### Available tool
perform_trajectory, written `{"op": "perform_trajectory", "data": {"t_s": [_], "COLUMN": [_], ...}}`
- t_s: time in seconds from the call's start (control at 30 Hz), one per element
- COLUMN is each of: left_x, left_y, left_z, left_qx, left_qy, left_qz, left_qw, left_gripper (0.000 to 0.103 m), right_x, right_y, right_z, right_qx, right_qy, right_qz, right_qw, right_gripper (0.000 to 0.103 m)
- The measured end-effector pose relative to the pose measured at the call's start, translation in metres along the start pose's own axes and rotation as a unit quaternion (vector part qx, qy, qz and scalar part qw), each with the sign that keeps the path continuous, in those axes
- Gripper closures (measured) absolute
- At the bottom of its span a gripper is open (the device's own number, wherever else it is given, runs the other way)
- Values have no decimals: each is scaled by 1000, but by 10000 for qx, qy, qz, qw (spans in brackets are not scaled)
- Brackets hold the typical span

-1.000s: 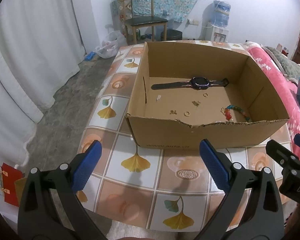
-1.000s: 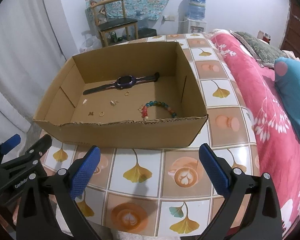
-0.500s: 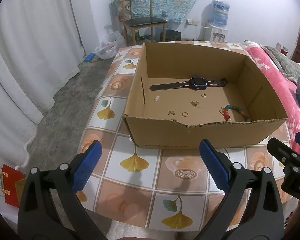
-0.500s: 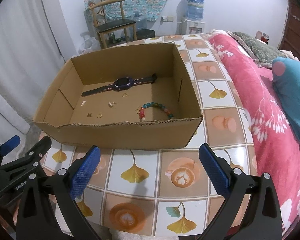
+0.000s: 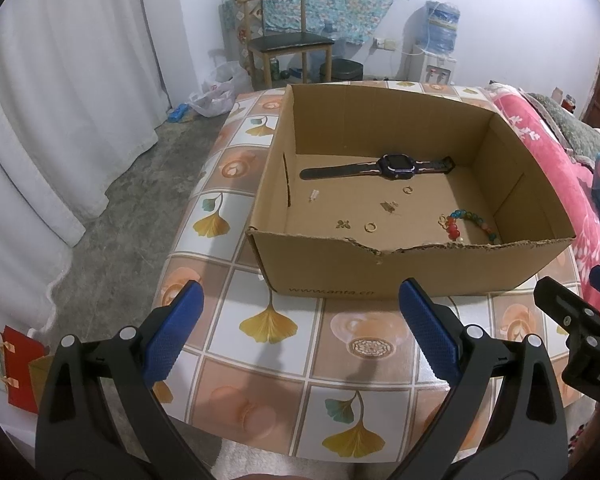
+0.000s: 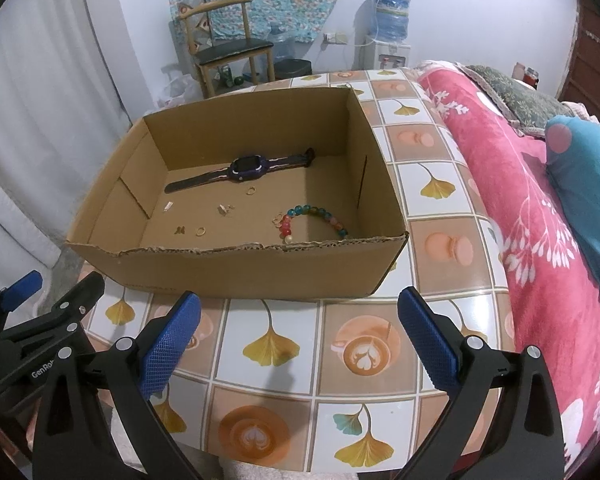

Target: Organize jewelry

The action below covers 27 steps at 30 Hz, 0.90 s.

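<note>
In the left wrist view, the left tongs (image 5: 300, 326) hung released, blue pads wide apart with nothing between them, over the near part of the desk (image 5: 352, 344), whose cover showed ginkgo-leaf and coffee tiles. A cardboard box (image 5: 400, 268) stood on the desk; on its floor lay a watch (image 5: 384, 168) along the far wall, a bead bracelet (image 5: 466, 224) at the near right, and small rings and earrings (image 5: 370, 227) between them. Left of the desk ran a grey concrete floor (image 5: 140, 184) and white curtains (image 5: 60, 92); a wooden chair (image 5: 284, 40) stood at the far wall.

In the right wrist view, the right tongs (image 6: 298, 324) likewise stood released over the near desk tiles. A bed with a red floral blanket (image 6: 540, 216) lay just right of the desk, and a water dispenser (image 6: 388, 36) stood by the far wall.
</note>
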<state>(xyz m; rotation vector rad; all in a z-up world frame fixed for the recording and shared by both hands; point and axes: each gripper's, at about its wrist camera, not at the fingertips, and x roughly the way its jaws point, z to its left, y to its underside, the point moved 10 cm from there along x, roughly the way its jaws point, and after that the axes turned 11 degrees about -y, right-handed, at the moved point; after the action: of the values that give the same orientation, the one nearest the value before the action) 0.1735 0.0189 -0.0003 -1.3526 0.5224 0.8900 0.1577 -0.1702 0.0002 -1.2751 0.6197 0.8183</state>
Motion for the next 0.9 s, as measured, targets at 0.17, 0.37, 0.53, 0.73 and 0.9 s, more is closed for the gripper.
{"op": "perform_trajectory", "data": {"t_s": [0.17, 0.37, 0.53, 0.73, 0.9], "left_x": [1, 1, 1, 1, 2], "left_y": [0, 0, 0, 0, 1], "left_z": [0, 2, 2, 2, 2], "left_qx": [6, -9, -5, 2, -7], "left_qy": [10, 6, 6, 7, 2], "left_qz": [12, 16, 20, 17, 17], "left_qw": [10000, 10000, 10000, 10000, 10000], "left_gripper": [8, 8, 9, 9, 8], "right_x": [1, 3, 3, 3, 3], "right_y": [-1, -1, -1, -2, -2], "right_z": [2, 3, 4, 4, 4], "right_qx": [-56, -74, -84, -91, -88], "right_qy": [-15, -23, -21, -24, -18], "right_qz": [10, 21, 14, 20, 11], "right_qw": [10000, 10000, 10000, 10000, 10000], "right_gripper": [7, 7, 7, 7, 7]}}
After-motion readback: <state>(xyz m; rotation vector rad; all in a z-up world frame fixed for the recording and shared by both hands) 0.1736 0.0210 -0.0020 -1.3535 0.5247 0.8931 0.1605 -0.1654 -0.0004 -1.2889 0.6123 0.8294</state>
